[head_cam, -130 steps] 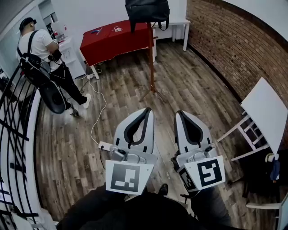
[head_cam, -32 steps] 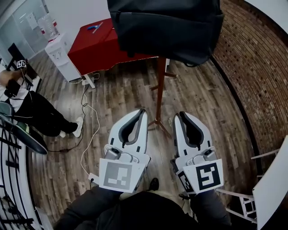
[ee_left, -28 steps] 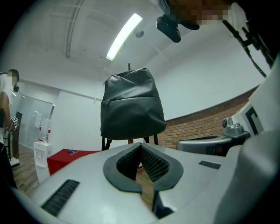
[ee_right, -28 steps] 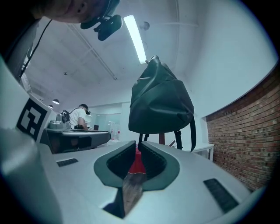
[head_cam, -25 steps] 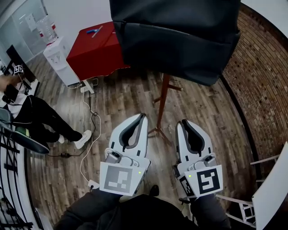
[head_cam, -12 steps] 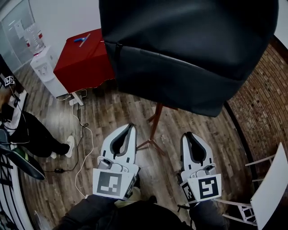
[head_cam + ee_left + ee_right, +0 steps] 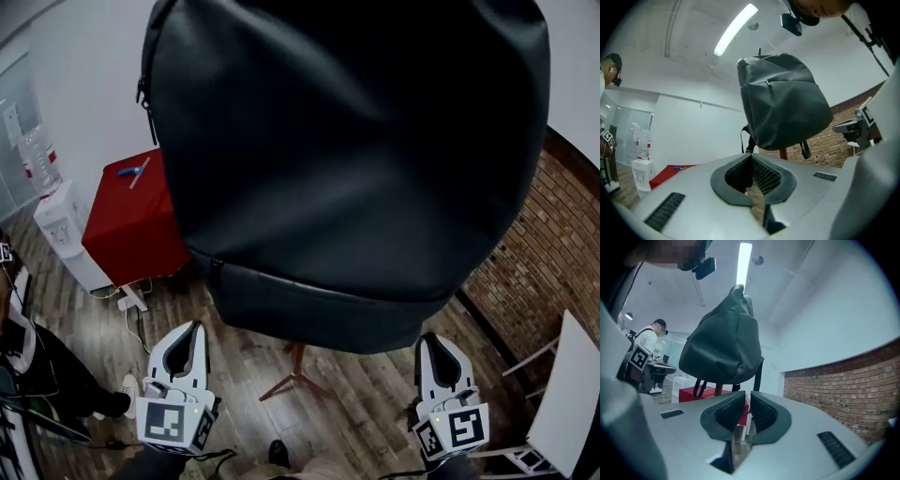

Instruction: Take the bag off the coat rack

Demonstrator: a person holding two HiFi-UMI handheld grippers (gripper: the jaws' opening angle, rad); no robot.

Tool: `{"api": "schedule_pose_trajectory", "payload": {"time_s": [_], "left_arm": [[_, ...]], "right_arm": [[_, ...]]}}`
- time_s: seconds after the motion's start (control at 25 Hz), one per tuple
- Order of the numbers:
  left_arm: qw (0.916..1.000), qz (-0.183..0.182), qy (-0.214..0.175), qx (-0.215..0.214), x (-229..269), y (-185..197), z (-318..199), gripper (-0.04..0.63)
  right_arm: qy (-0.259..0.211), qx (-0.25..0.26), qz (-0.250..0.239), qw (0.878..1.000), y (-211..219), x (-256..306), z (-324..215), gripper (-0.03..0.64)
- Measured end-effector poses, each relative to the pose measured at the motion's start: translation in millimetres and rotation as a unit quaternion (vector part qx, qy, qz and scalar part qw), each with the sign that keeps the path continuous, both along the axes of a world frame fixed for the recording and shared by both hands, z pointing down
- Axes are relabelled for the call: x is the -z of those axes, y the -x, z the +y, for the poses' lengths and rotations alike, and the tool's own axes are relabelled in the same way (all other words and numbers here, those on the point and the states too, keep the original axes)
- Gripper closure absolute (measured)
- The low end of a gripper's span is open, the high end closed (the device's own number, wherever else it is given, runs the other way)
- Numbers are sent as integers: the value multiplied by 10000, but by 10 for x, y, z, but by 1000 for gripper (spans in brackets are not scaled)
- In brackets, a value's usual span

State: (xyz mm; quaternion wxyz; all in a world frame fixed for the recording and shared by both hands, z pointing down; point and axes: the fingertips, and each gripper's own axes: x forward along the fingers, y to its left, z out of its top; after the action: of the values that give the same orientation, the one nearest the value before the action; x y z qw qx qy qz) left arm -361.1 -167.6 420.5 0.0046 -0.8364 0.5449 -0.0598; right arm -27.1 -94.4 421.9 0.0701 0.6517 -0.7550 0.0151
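Observation:
A large black backpack hangs on the coat rack and fills most of the head view. Below it only the rack's wooden pole and legs show. My left gripper is low at the left, under the bag's left edge and apart from it, jaws shut and empty. My right gripper is low at the right, under the bag's right edge, closed to a thin slit with nothing in it. The backpack hangs ahead and above in the left gripper view, and the backpack likewise in the right gripper view, its straps dangling.
A red-covered table stands behind the bag at the left, with a water dispenser beside it. A brick wall runs along the right, with a white folding stand near it. A person's legs and floor cables are at the lower left.
The backpack has grown from a small shape at the back to nearly the whole head view. Both grippers have spread apart and sunk toward the lower corners.

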Motion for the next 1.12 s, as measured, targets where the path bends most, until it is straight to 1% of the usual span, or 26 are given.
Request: {"api": "schedule_pose_trajectory", "payload": {"time_s": [0.08, 0.2, 0.24, 0.4, 0.48, 0.56, 0.64, 0.72, 0.8, 0.84, 0.92, 0.96, 1.04, 1.12], "left_arm": [[10000, -30, -75, 28, 216, 89, -140, 586], [9993, -347, -127, 3, 494, 198, -325, 586], [9992, -379, -144, 20, 595, 235, -382, 586], [9988, -293, -338, 212, 1104, 382, -515, 586], [9986, -167, -473, 144, 1369, 371, -534, 585], [9982, -149, -585, 45, 1582, 338, -551, 584], [9972, -160, -728, -20, 1780, 297, -564, 584], [9966, -38, -808, -125, 1952, 269, -571, 579], [9962, 101, -805, -326, 2091, 227, -584, 514], [9956, 150, -831, -416, 2166, 198, -591, 503], [9935, 250, -974, -540, 2344, 139, -595, 500], [9921, 304, -1059, -606, 2442, 109, -585, 495], [9887, 433, -1184, -813, 2637, 38, -544, 476], [9847, 608, -1239, -1063, 2819, -42, -490, 430]], "right_arm": [[-87, -32, 131, 9999, -188, 269, -48, 581], [-321, 20, 224, 9992, -301, 728, -143, 581], [-406, 75, 224, 9989, -310, 885, -185, 581], [-644, 426, 228, 9968, -241, 1497, -295, 581], [-719, 641, 168, 9952, -163, 1768, -293, 581], [-831, 836, 95, 9930, -79, 2000, -296, 581], [-1012, 957, 125, 9902, -16, 2208, -299, 581], [-1180, 1035, 140, 9875, 26, 2385, -295, 567], [-1274, 1129, 80, 9854, 60, 2532, -297, 560], [-1295, 1179, 63, 9845, 80, 2602, -304, 554], [-1325, 1335, 129, 9821, 176, 2770, -329, 533], [-1363, 1481, 224, 9793, 282, 2882, -343, 513], [-1465, 1848, 423, 9709, 537, 3116, -365, 452], [-1462, 1923, 421, 9695, 534, 3159, -354, 378]]}}
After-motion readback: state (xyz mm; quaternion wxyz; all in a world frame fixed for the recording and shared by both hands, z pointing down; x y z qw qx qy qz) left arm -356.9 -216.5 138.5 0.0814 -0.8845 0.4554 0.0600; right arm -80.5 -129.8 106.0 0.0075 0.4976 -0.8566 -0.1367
